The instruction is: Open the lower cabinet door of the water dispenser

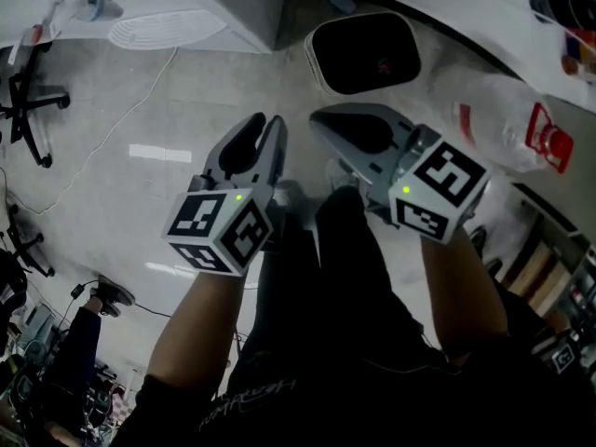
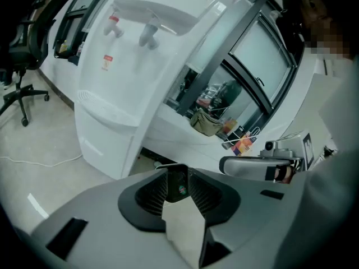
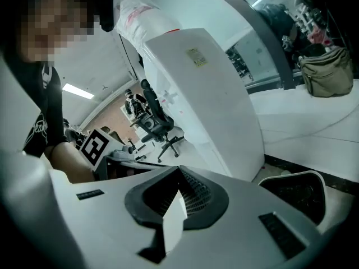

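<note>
Right in front of me the person is holding both grippers low over the knees. The left gripper (image 1: 266,121) is showing its fingers only narrowly apart with nothing between them, and the right gripper (image 1: 317,117) is keeping its fingers together on nothing. Just beyond them a black bin (image 1: 317,63) with a pale rim is standing on the floor, its inside too dark for me to tell the contents. Beside the bin, well clear of both grippers, the water dispenser (image 2: 129,60) is standing against the white counter. It is a white tower with a red tap (image 2: 114,22) and a pale tap (image 2: 148,36) over a drip tray (image 2: 106,112), and its lower cabinet door (image 2: 104,144) is sitting flush and closed. A wrapped bottle (image 3: 143,15) is sitting on top of it, its contents unclear. Farther off, an office chair (image 2: 22,97) is waiting.
</note>
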`<state>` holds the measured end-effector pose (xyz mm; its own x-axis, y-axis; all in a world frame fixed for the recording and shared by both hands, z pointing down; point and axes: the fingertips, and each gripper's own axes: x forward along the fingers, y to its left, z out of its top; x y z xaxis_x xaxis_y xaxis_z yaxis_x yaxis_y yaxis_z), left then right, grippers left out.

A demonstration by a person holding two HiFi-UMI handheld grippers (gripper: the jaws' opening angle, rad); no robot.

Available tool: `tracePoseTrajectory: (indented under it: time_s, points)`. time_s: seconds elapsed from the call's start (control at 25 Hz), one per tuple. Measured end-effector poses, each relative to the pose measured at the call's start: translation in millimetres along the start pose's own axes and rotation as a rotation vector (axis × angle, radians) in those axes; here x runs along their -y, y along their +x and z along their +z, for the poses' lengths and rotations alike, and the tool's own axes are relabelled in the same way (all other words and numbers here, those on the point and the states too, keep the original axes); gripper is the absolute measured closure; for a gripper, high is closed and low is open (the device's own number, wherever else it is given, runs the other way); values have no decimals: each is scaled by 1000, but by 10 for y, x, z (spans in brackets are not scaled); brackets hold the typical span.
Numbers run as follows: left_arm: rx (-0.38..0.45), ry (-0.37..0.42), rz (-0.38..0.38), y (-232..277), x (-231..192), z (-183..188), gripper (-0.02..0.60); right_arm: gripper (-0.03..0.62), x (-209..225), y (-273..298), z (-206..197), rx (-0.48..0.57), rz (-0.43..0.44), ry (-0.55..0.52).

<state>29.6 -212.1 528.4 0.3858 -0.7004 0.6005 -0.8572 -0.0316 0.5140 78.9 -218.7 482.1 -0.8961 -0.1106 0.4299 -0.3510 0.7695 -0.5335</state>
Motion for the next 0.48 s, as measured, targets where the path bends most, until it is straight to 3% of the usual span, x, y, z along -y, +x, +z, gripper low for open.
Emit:
tracePoseTrajectory:
  time_s: [0.24,0.48]
  points:
    - [14,-52,78,328,-154,77,424,580,160,-44,-56,-63,48,-13]
    - [37,-44,184,559,-438,220,340,580,429,-66,-7,-93,61,-17]
